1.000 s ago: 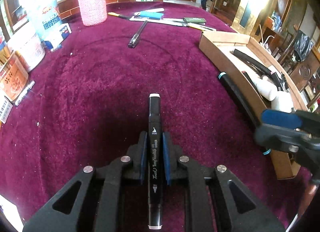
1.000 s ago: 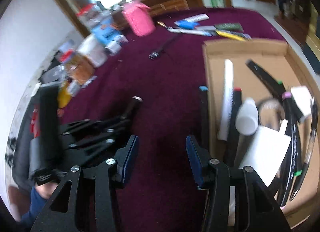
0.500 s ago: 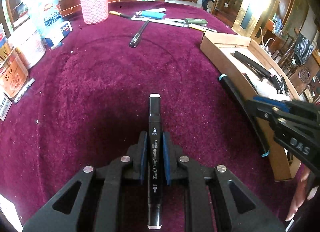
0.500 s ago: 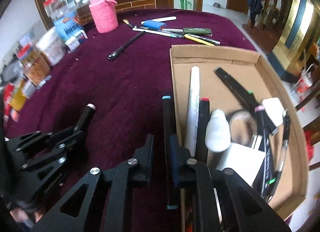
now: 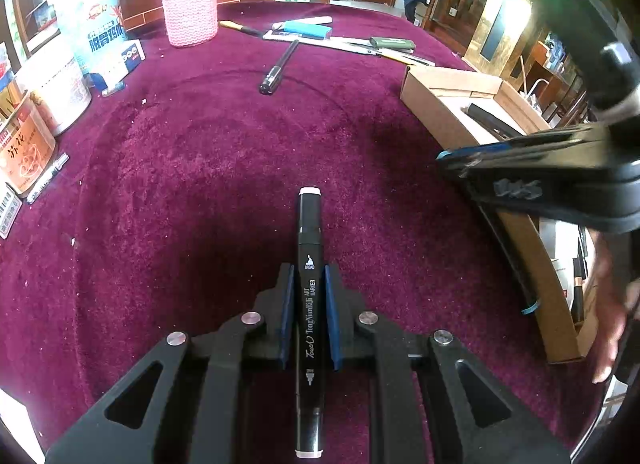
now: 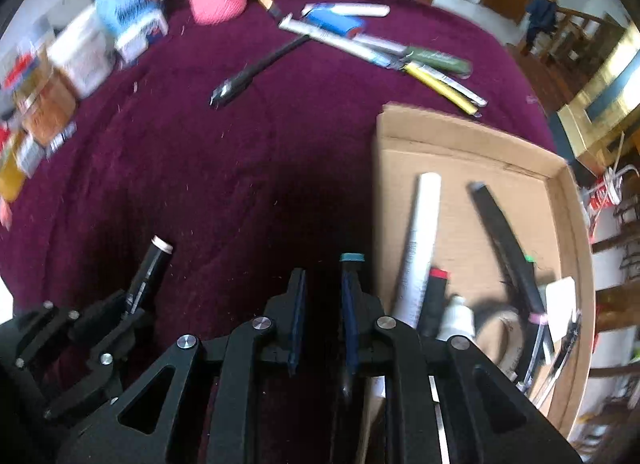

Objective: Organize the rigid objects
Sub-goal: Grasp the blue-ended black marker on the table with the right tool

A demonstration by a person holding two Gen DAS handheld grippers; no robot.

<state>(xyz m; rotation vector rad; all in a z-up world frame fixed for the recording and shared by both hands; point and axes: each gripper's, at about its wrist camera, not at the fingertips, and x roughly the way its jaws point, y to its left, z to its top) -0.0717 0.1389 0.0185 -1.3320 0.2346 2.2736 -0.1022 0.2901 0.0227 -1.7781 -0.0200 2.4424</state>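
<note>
My left gripper (image 5: pixel 308 296) is shut on a black art marker (image 5: pixel 309 264) with white end caps, held just above the maroon cloth; it also shows in the right wrist view (image 6: pixel 150 276). My right gripper (image 6: pixel 323 304) has its jaws a small gap apart above a black marker with a teal cap (image 6: pixel 351 260) that lies on the cloth against the cardboard box (image 6: pixel 460 143); the marker is not between the pads. From the left wrist view the right gripper (image 5: pixel 540 167) hangs raised over the box wall (image 5: pixel 436 103).
The box holds a white tube (image 6: pixel 422 232), black markers (image 6: pixel 500 232), a small white bottle (image 6: pixel 456 316) and paper. A black pen (image 5: pixel 278 67) lies mid-table. Pens and a blue case (image 5: pixel 306 27) lie far back. A pink knitted holder (image 5: pixel 188 7) and cartons (image 5: pixel 44 83) line the left.
My right gripper was shut around the teal-capped marker half a second ago; now its jaws are slightly apart and it has lifted off, with the marker still on the cloth. The left gripper has not moved.
</note>
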